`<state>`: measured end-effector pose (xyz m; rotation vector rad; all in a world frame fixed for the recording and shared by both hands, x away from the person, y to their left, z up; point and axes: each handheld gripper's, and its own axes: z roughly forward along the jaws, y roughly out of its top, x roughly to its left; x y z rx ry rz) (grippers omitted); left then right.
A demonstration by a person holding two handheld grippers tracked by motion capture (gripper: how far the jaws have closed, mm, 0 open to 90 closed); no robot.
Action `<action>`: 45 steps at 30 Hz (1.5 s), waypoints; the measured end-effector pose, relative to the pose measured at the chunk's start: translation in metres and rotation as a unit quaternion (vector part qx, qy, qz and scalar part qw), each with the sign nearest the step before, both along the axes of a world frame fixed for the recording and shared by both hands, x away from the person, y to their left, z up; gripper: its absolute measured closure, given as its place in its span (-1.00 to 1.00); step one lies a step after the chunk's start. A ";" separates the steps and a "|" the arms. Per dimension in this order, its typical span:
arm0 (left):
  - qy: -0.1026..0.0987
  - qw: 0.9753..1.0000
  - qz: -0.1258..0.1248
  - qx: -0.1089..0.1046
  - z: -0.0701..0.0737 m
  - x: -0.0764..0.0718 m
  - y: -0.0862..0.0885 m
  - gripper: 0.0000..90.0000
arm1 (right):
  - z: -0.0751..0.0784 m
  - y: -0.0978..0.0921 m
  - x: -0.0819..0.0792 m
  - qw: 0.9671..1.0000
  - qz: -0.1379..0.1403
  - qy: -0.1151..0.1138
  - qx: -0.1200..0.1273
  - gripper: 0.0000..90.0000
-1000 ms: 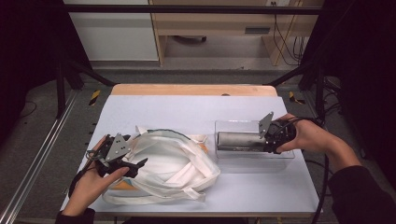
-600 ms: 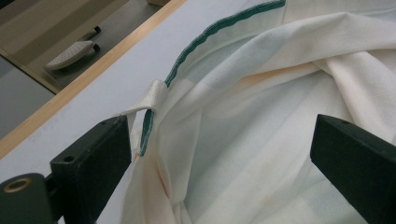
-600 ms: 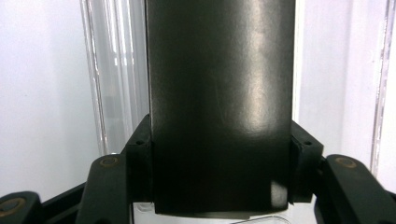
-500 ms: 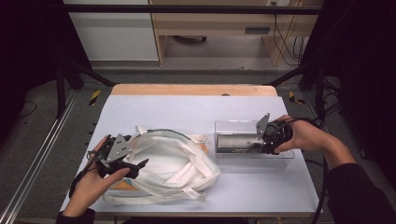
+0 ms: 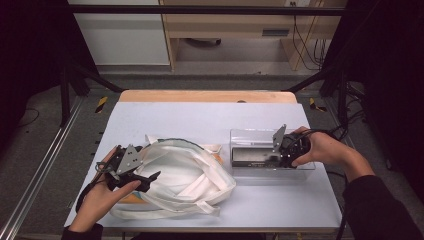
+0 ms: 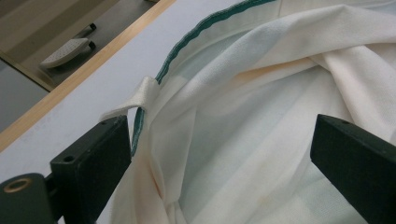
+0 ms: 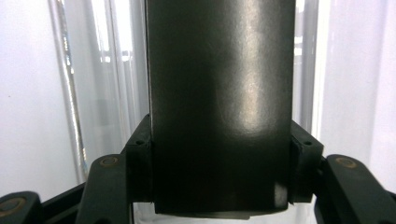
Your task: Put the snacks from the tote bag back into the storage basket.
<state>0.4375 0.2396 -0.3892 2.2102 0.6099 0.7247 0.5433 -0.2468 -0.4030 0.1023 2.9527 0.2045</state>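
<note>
A dark box point(image 5: 252, 157) is seen lying inside a clear plastic tray point(image 5: 300, 170) at the right of the white table point(image 5: 200, 120), its long axis set across the table, left to right. Its right end is clamped between the jaws of the right gripper point(image 5: 280, 156); in the right gripper view the dark box point(image 7: 217, 102) is shown pressed on both sides by the black pads, running straight away from the hand along the jaws' own line. From that grip the box's free length points left, toward a white cloth bag point(image 5: 185, 175) that is spread at the table's left with its green-edged mouth point(image 6: 187, 42) open. The left gripper point(image 5: 145, 177) is held at the bag's near-left rim with its jaws wide apart around loose fabric, nothing yet pinched. The coming move is judged to turn on lifting the box clear of the tray wall and carrying it leftward, end-first, into the mouth.
</note>
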 end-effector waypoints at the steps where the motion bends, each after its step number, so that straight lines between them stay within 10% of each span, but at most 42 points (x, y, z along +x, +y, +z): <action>1: 0.000 1.000 0.000 0.000 0.000 0.000 0.000 -0.88 | -0.001 0.000 0.001 1.000 0.001 0.000 0.000 -0.04; 45: 0.001 1.000 -0.005 0.004 0.001 -0.002 -0.003 -0.89 | -0.016 0.000 0.008 1.000 -0.014 0.021 -0.002 -0.07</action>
